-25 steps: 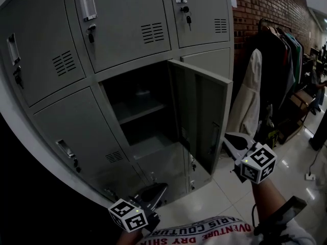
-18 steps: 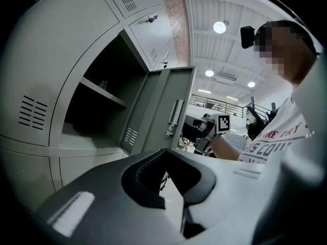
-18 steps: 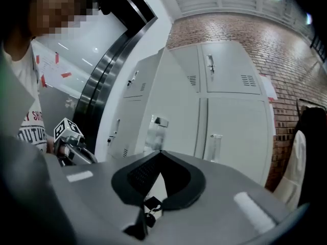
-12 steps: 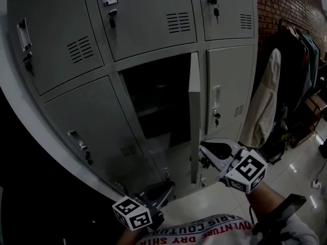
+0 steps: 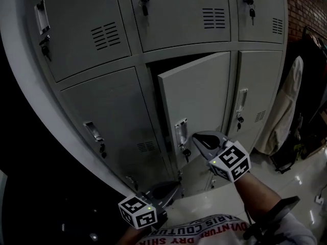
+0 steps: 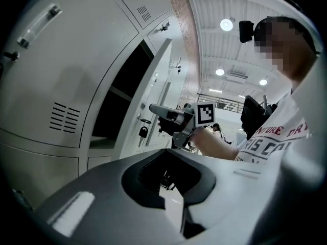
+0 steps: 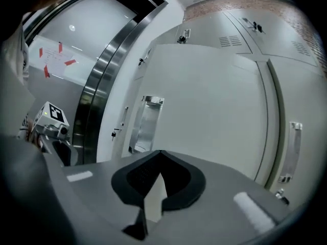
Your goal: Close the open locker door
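The grey locker door [image 5: 196, 96] in the middle row stands slightly ajar, with a dark gap along its top and left edge. Its recessed handle [image 5: 180, 130] has a key [image 5: 186, 152] hanging below it. My right gripper [image 5: 196, 138] is shut with nothing in it, its tip against the door face just right of the handle. The right gripper view shows the door [image 7: 204, 101] and handle [image 7: 145, 124] close ahead. My left gripper [image 5: 171, 190] hangs low by my shirt, shut and empty, apart from the lockers. In the left gripper view the door [image 6: 156, 80] appears edge-on, with the right gripper [image 6: 153, 107] at it.
Shut lockers surround the door above, left and right [image 5: 255, 101]. A light coat [image 5: 288, 106] hangs on a clothes rack at the right, before a brick wall [image 5: 306, 4]. Glossy tiled floor [image 5: 306, 182] lies below at the right.
The door has swung from wide open to nearly shut. My right gripper moved left with it and now rests by the handle. The left gripper has barely moved.
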Tool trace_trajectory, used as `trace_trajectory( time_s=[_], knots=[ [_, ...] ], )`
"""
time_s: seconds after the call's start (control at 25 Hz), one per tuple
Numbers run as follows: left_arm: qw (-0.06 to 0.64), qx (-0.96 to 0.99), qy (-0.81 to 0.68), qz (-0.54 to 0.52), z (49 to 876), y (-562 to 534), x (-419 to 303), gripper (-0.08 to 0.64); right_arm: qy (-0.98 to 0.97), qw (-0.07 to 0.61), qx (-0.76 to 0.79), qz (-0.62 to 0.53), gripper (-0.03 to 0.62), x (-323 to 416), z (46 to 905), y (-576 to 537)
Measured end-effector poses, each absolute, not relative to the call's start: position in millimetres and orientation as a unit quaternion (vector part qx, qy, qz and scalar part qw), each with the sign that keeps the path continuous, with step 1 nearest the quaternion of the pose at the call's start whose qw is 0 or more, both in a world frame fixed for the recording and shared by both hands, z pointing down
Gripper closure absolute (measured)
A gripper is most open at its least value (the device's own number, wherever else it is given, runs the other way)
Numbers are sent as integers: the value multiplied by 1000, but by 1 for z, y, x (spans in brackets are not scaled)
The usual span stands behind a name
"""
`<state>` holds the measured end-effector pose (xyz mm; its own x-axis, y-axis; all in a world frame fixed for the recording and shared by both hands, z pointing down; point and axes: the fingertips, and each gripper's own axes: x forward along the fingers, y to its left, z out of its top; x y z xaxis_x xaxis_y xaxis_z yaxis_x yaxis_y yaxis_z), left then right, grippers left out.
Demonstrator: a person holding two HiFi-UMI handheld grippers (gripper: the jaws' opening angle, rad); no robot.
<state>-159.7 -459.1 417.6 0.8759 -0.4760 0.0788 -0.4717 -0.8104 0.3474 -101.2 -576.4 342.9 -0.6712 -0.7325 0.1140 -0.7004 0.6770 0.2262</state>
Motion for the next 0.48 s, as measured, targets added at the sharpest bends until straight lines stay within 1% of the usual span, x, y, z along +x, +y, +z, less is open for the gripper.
trace_trajectory(
  time_s=[0.48],
  knots=[
    [175, 947, -269, 8, 424, -465, -171, 555, -895, 92, 434, -44, 598, -113, 357, -649]
  ],
)
